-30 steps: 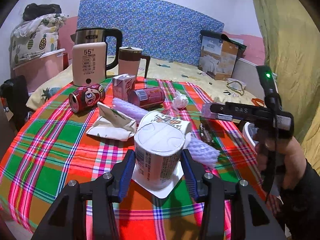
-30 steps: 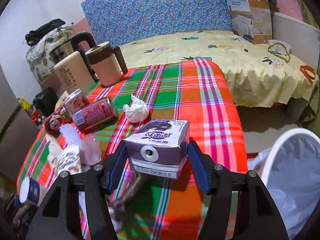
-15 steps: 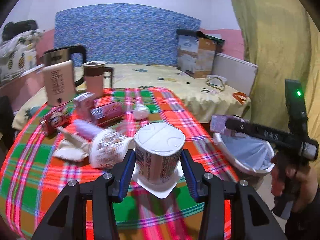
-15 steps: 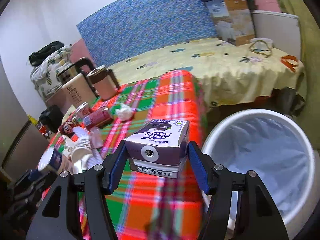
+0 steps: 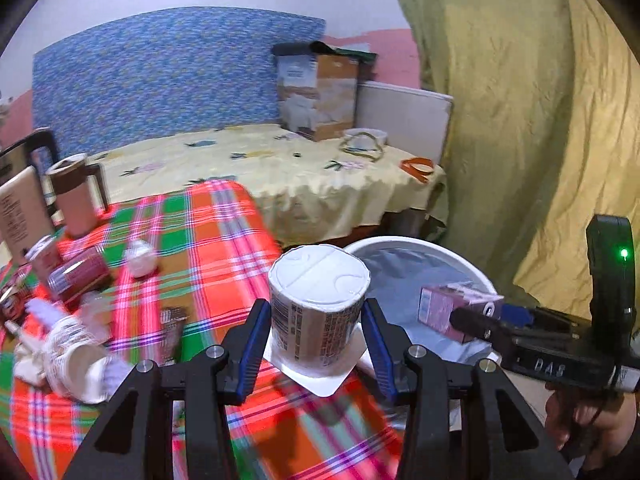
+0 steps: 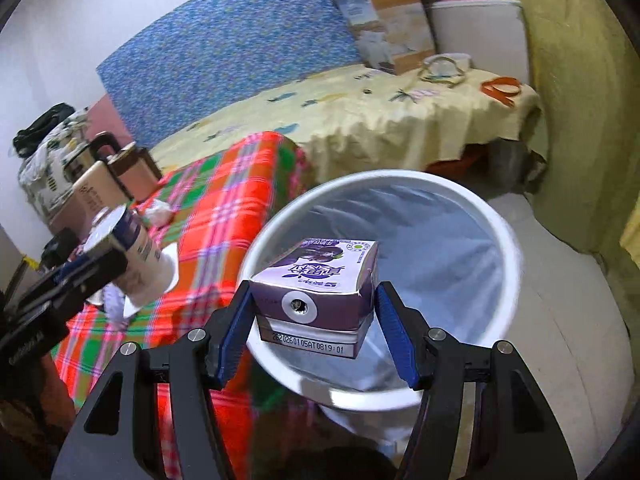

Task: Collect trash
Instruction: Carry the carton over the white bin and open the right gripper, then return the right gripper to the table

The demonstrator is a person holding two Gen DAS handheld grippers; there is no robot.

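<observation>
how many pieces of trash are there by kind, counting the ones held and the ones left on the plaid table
Cups: 2, the one in the left gripper and the tipped cup
Cartons: 2, the purple carton in the right gripper and one by the cans
Cans: 2
Tissue wads: 1
Dark wrappers: 1
Total: 8; the blurred left-edge scraps are uncounted.

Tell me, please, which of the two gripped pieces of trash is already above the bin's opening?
The purple carton in the right gripper: it hangs over the white bin, while the paper cup in the left gripper is above the plaid table edge.
</observation>
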